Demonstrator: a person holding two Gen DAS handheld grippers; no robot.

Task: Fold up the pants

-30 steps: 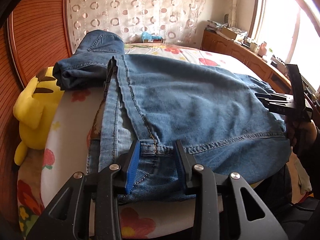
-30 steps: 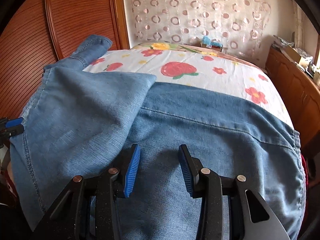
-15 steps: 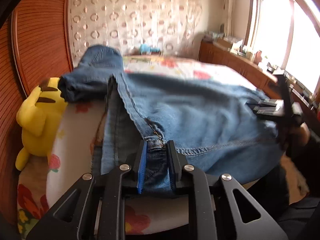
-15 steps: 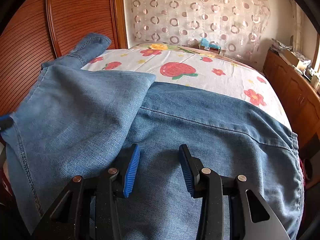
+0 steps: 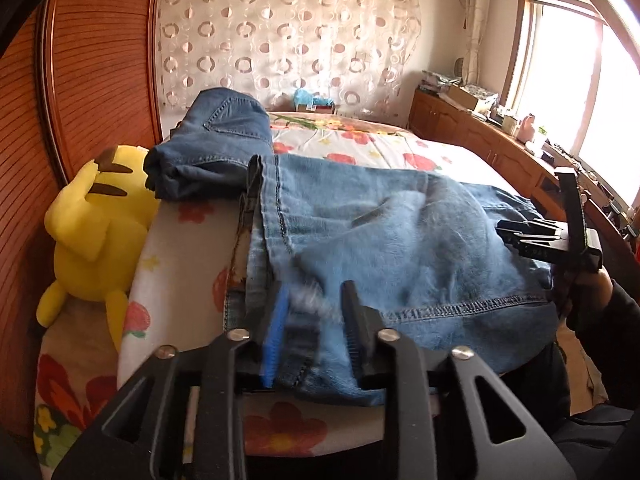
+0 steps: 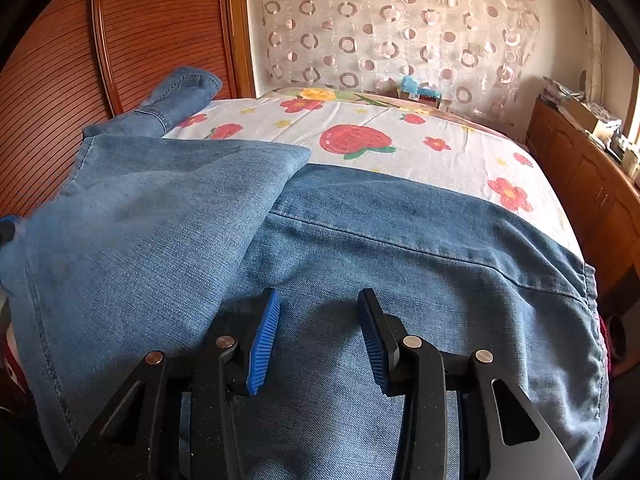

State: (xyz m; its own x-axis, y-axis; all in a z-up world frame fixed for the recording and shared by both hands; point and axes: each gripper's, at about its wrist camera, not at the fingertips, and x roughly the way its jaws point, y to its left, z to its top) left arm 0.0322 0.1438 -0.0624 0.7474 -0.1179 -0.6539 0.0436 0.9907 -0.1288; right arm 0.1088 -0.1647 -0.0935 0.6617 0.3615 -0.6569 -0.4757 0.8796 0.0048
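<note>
Light blue jeans (image 5: 400, 248) lie folded across the near edge of the flowered bed, also filling the right wrist view (image 6: 360, 272). My left gripper (image 5: 314, 320) is open, jaws apart around the blurred hem corner of the jeans. My right gripper (image 6: 316, 328) is open, resting on the denim just above the fabric; it also shows at the right edge of the left wrist view (image 5: 536, 236). A folded leg flap (image 6: 160, 208) lies over the left part of the jeans.
A darker folded pair of jeans (image 5: 216, 148) lies at the head of the bed by the wooden headboard (image 5: 92, 80). A yellow plush toy (image 5: 96, 232) sits at the bed's left edge. A wooden cabinet (image 5: 500, 152) runs along the right under the window.
My left gripper closed on the jeans' hem half a second ago and has now opened again, with the hem blurred between the jaws. The right gripper stays open on the denim.
</note>
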